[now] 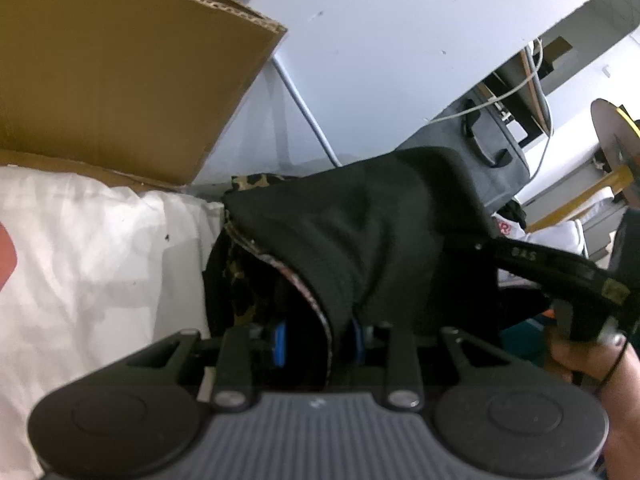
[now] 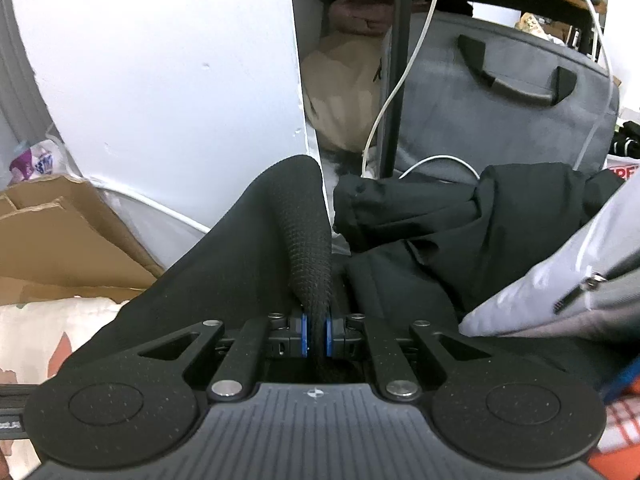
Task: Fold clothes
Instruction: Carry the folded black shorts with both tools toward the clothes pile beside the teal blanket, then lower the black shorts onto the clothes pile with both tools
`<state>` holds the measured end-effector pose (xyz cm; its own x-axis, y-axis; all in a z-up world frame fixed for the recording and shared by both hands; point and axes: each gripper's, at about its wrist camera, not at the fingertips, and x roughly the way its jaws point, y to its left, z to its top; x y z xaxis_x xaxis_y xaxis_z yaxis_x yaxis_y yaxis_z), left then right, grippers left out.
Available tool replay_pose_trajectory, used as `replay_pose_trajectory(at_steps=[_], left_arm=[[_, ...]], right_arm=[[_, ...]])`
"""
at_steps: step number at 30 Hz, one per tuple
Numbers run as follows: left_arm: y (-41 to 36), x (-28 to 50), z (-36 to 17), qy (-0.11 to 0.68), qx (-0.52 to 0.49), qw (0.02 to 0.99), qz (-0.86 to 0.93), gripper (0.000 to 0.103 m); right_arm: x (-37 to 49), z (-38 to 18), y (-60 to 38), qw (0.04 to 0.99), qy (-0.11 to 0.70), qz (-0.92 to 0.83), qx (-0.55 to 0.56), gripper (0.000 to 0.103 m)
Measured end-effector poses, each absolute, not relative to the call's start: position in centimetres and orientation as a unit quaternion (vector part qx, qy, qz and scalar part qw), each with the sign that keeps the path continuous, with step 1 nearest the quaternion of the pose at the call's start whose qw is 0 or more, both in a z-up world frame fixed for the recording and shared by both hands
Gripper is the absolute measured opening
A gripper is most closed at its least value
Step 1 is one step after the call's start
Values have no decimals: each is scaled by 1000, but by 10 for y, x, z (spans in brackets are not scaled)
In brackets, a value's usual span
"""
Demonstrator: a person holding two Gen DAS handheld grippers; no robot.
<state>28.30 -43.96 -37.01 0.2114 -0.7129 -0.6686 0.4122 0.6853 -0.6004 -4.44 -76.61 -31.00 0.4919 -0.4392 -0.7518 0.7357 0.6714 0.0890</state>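
The right gripper (image 2: pixel 316 336) is clamped on a ribbed edge of the black garment (image 2: pixel 248 264). The left gripper (image 1: pixel 320 338) pinches the same garment (image 1: pixel 360 240), which drapes forward over its fingers, above white bedding (image 1: pixel 80 260) beside a cardboard box (image 1: pixel 120 80).

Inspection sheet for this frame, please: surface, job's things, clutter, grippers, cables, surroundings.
Surface: white sheet with red print.
Job's things: black garment, camouflage lining; ribbed edge pinched.
Clutter: cardboard box; second black garment; grey garment, zipped.
Grippers: left gripper shut on black garment; right gripper shut on it too.
Cables: white cable hanging before grey bag.
Surroundings: white panel.
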Motion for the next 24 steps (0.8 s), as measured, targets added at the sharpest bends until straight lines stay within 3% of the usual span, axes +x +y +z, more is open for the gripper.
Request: replay_pose_trajectory(at_steps=[12, 14, 20, 22, 24], left_arm=[[-444, 302, -391, 518, -153, 756, -369, 33], [-444, 303, -396, 520, -151, 755, -371, 33], [-443, 307, -402, 519, -155, 749, -380, 33], [-442, 305, -404, 514, -157, 750, -385, 33], [-439, 304, -407, 509, -164, 749, -391, 34]], right_arm=[[-19, -351, -800, 813, 388, -379, 212, 10], [-14, -355, -804, 807, 391, -394, 202, 16], [-16, -329, -786, 823, 344, -420, 167, 21], [-17, -321, -780, 827, 329, -429, 156, 31], [-20, -318, -767, 836, 318, -419, 158, 35]])
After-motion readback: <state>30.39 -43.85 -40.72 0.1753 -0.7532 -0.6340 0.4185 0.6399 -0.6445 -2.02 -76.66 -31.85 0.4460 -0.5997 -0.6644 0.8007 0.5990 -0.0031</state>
